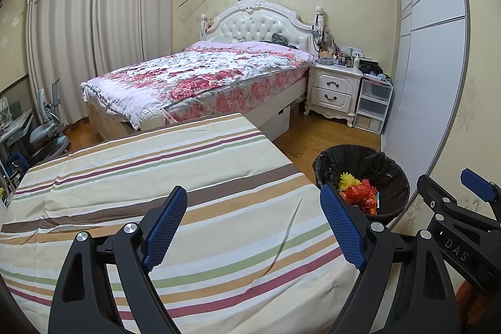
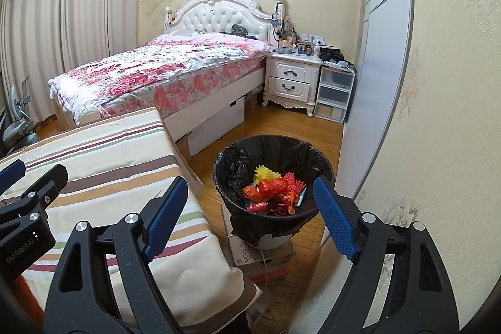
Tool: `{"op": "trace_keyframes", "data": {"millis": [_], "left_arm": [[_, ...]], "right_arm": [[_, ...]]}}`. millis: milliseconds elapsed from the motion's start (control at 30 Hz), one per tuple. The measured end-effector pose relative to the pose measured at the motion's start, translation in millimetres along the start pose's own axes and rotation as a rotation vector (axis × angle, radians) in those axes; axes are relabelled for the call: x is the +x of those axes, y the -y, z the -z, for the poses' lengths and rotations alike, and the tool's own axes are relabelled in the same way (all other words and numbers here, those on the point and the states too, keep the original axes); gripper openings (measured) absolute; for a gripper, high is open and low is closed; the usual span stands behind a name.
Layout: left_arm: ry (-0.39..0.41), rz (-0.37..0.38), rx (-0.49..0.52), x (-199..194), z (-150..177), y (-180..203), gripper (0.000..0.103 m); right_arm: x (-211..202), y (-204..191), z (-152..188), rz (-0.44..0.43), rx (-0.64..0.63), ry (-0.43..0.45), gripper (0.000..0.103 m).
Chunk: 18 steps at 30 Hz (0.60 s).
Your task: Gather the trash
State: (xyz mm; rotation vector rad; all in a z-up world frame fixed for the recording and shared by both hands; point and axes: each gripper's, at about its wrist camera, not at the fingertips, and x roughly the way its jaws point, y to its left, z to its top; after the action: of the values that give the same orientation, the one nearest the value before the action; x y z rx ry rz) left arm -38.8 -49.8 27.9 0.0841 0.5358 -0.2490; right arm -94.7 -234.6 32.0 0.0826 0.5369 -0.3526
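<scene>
One trash bin with a black liner stands on the floor, holding a heap of red, orange and yellow scraps too tangled to count. Two beds: one floral bed far, one striped mattress near left. One nightstand with two drawers. One three-drawer plastic unit. Two grippers: left gripper, right gripper.

I hold my left gripper with its jaws wide apart and nothing between the blue pads. My right gripper is also spread wide and empty. Both point forward and a little down, side by side, probably not touching each other.
</scene>
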Motion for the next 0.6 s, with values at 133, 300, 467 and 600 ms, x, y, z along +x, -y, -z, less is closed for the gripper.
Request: {"op": "trace_keyframes", "data": {"millis": [133, 300, 467, 600], "left_arm": [[-0.003, -0.005, 0.004, 0.5, 0.1, -0.2, 0.084], [0.007, 0.003, -0.006, -0.7, -1.6, -2.4, 0.084], [-0.001, 0.053, -0.034, -2.0, -2.0, -7.9, 0.085], [-0.007, 0.051, -0.027, -1.8, -1.3, -6.1, 0.086]], "right_arm": [[0.4, -2.7, 1.5, -0.001, -0.002, -0.002, 0.081], [1.1, -7.8, 5.4, -0.004, -0.006, -0.004, 0.081], [1.8, -9.8, 6.3, -0.006, -0.006, -0.007, 0.081], [2.6, -10.2, 6.6, -0.007, -0.007, -0.008, 0.081]]}}
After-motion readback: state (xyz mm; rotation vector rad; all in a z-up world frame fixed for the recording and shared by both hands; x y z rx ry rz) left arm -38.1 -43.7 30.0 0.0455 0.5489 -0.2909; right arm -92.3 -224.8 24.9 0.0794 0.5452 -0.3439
